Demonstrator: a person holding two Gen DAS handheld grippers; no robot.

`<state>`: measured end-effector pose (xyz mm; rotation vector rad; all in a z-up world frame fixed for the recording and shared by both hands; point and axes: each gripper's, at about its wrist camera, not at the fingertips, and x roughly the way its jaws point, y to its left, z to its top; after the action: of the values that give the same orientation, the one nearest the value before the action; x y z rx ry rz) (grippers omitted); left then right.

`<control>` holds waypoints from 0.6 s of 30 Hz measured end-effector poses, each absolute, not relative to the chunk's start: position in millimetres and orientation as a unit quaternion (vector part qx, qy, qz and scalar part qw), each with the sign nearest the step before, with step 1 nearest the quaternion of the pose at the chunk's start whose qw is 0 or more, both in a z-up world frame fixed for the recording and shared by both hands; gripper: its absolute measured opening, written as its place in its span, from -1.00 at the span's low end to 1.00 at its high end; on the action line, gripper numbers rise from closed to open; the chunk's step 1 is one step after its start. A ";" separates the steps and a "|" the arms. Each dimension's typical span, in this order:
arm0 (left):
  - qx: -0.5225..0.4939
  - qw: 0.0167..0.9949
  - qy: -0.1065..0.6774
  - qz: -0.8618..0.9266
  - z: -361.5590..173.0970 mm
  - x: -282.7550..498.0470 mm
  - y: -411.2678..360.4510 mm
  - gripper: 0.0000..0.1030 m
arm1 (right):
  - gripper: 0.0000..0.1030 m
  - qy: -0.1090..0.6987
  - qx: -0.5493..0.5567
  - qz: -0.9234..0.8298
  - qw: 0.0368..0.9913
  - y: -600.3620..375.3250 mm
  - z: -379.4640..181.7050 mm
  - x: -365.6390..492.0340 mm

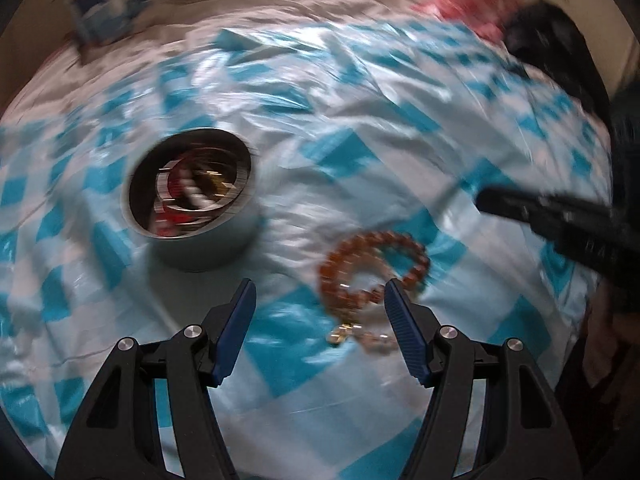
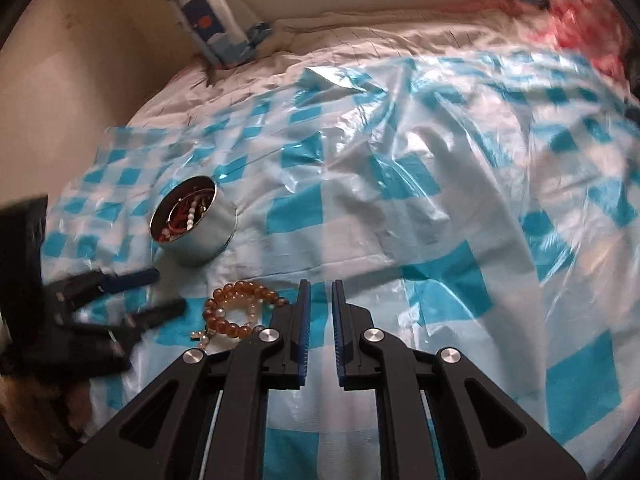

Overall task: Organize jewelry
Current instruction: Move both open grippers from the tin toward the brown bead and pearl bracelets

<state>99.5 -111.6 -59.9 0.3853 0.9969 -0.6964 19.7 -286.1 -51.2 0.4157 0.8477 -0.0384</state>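
Just ahead of your left gripper (image 1: 320,300), its jaws spread wide and empty, the bead bracelet (image 1: 372,268) lies on the checkered sheet (image 1: 400,140), toward the right finger. Your right gripper (image 2: 319,292), nearly closed and empty, sits beside it; the tin (image 1: 192,196) waits to the left.

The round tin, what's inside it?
The tin holds tangled jewelry: white beads, something red and some gold bits. Whatever lies under that pile is covered. The amber bead bracelet is outside, on the checkered sheet.

Bed covered by a crinkled blue-and-white checkered plastic sheet (image 2: 400,184) over a pale bedsheet (image 2: 360,32). Blue-and-white carton (image 2: 208,20) leans at the far wall; red-and-white patterned cloth (image 2: 576,16) lies at the far right corner.
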 end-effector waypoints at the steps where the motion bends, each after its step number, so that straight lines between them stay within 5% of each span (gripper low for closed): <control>1: 0.193 0.800 0.467 -0.324 -64.7 96.1 -116.6 0.23 | -0.76 0.408 0.205 -0.013 0.889 -287.5 -53.1 20.6; 4: 0.227 0.790 0.475 -0.315 -77.8 91.2 -123.4 0.23 | -0.27 0.413 0.194 0.002 0.890 -279.5 -55.1 26.6; 18: 0.253 0.784 0.498 -0.271 -82.7 104.4 -81.6 0.34 | -0.19 0.477 -0.011 -0.046 0.878 -224.5 -84.2 58.1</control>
<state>104.4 -81.6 -82.7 0.5462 1.0749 -0.5845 58.1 -224.5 -84.2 -0.0229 0.9953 -0.0965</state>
